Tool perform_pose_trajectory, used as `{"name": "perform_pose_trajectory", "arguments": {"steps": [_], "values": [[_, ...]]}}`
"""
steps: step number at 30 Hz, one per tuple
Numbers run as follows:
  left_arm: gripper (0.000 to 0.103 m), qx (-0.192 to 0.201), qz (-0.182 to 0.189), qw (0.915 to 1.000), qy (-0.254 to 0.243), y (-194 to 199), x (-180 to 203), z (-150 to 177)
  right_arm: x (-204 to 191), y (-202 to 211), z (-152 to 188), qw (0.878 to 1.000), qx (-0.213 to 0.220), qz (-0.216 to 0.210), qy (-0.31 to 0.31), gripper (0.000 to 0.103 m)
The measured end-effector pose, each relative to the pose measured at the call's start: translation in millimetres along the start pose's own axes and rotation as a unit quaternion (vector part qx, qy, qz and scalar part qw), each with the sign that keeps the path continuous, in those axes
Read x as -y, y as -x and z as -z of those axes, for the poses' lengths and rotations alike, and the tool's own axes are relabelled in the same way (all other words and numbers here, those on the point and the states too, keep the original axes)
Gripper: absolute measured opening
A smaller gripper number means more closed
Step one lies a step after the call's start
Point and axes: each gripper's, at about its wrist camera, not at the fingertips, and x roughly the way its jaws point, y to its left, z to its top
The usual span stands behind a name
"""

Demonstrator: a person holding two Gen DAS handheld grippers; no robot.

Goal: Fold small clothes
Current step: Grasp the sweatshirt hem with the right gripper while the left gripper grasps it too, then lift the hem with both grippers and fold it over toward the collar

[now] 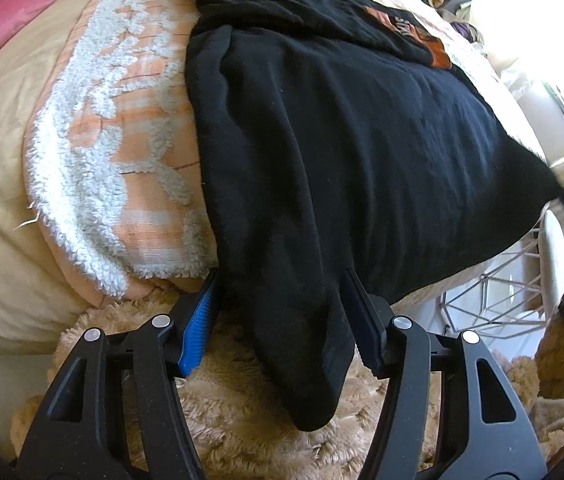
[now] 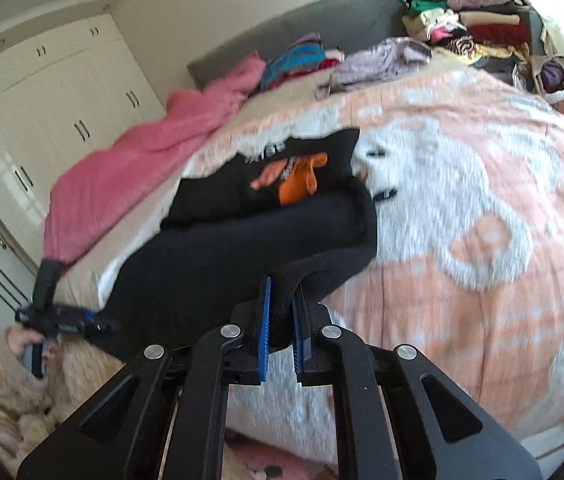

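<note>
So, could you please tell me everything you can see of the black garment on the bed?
The black garment looks like soft knit, with an orange print and pale lettering at its far end. It lies partly folded on the peach-and-white blanket, its near edge hanging off the bed. The right gripper is shut on one near corner; the left gripper's open jaws flank the other, hanging corner.

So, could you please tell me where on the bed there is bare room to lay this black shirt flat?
The peach-and-white blanket lies bare to the right of the black shirt, up to the bed's near edge. It is crowded toward the headboard: a pink quilt at left and clothes piles at the far right corner.
</note>
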Motion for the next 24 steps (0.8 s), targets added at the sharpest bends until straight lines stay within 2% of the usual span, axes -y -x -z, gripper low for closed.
{"name": "perform_pose_trajectory", "arguments": {"steps": [1, 3, 4, 7, 9, 15, 24], "values": [[0.046, 0.0, -0.002, 1.0, -0.001, -1.2, 1.5, -0.4, 0.5, 1.2, -3.8, 1.0, 0.006, -0.002, -0.003, 0.008], [0.021, 0.0, -0.003, 1.0, -0.004, -1.8, 2.5, 0.1, 1.7, 2.3, -8.5, 1.0, 0.014, -0.006, -0.008, 0.008], [0.017, 0.0, 0.008, 1.0, -0.003, -1.7, 2.1, 0.3, 2.1, 3.3, -11.0, 1.0, 0.019, -0.008, -0.009, 0.008], [0.013, 0.006, 0.022, 0.9997, 0.005, 0.4, -0.2, -0.2, 4.1, 3.6, -14.7, 0.999, 0.029, -0.007, -0.013, 0.008], [0.004, 0.018, 0.05, 0.9985, 0.015, 6.6, -3.2, -1.1, 5.5, 4.0, -17.8, 0.999, 0.034, -0.002, -0.016, 0.008], [0.003, 0.081, 0.108, 0.9901, 0.039, 40.0, -6.8, -14.6, 10.2, 9.1, -31.4, 0.998, 0.058, -0.002, -0.027, 0.008], [0.003, 0.157, 0.131, 0.9752, 0.085, 69.6, -34.0, -44.2, 6.0, 15.8, -63.4, 0.995, 0.096, 0.009, -0.01, 0.008]]}}
